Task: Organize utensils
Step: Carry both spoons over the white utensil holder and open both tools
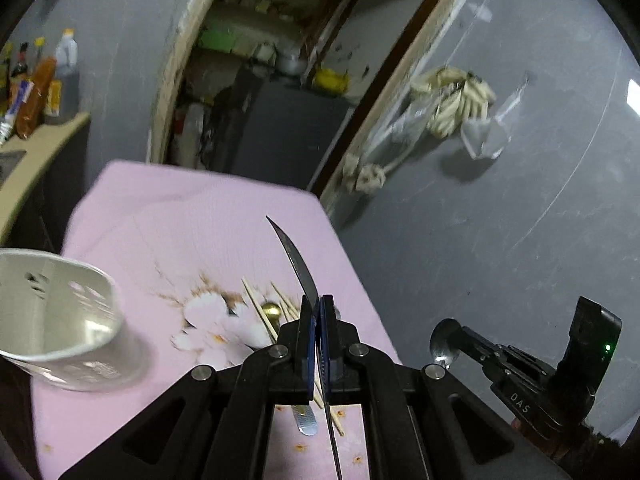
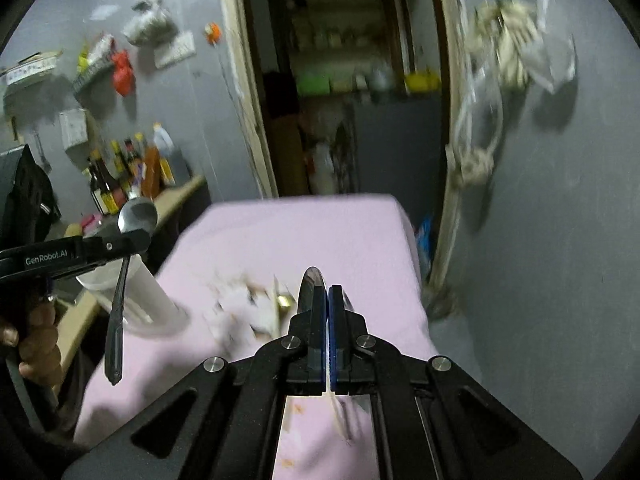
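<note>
Above the pink-clothed table (image 1: 168,216), a spoon is pinched in each closed gripper.

Between the pressed-together fingers of the left gripper (image 1: 318,312) a spoon (image 1: 294,258) is clamped edge-on, handle hanging below; the right gripper (image 2: 326,292) is closed on a second spoon (image 2: 310,280), bowl forward. Chopsticks (image 1: 260,308) are left on the cloth, and the white holder (image 1: 60,320) stands near the left edge. Either thin, smooth handle could be pivoted or slipped in so narrow a pinch, and the holder could be tipped by a knock.
</note>
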Motion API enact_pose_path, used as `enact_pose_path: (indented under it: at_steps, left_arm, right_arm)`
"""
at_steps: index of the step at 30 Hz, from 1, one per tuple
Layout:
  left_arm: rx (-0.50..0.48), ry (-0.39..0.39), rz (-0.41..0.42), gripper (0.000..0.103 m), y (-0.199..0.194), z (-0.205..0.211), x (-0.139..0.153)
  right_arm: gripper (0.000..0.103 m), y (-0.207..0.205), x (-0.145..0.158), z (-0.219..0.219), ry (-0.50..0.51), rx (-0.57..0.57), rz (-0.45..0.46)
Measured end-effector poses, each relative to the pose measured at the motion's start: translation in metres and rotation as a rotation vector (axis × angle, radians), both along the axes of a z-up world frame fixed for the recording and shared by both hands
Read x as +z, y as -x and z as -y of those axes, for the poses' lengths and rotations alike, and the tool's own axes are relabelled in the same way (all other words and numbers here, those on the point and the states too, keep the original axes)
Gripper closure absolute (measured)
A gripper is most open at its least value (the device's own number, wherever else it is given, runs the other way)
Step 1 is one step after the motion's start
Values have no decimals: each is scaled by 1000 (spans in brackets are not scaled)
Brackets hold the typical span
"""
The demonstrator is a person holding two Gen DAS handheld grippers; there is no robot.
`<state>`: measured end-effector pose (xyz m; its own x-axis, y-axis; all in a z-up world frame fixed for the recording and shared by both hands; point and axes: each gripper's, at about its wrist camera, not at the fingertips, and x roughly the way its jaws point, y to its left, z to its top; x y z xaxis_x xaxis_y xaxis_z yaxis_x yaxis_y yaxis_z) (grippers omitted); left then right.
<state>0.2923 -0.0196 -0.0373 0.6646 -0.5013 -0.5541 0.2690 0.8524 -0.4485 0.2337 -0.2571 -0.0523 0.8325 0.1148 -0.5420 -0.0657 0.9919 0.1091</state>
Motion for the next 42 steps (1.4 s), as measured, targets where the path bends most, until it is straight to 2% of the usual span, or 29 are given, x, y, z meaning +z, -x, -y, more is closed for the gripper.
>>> enact_pose_path:
  at_steps: [5, 11, 15, 19, 27, 35, 42]
  left_arm:
    - [99, 27, 90, 100, 11, -62, 34]
    - [317, -12, 178, 100, 13, -155, 58]
    - [455, -20, 208, 100, 8, -211, 58]
    - [532, -4, 207, 100, -2, -244, 46]
    - [573, -22, 216, 100, -26, -258, 23]
    - [573, -88, 239, 100, -30, -240, -7]
    - [546, -154, 274, 100, -26, -223, -21]
  right_arm:
    - [102, -12, 39, -50, 8, 33, 129]
    - [102, -26, 76, -128, 23, 60, 277]
    - [102, -40, 89, -176, 57, 58, 340]
    - [102, -53, 89, -218, 102, 58, 363]
    - [102, -74, 61, -259, 166, 82, 337]
    - [102, -81, 27, -267, 190, 104, 320]
    - [102, -81, 13, -267, 197, 122, 303]
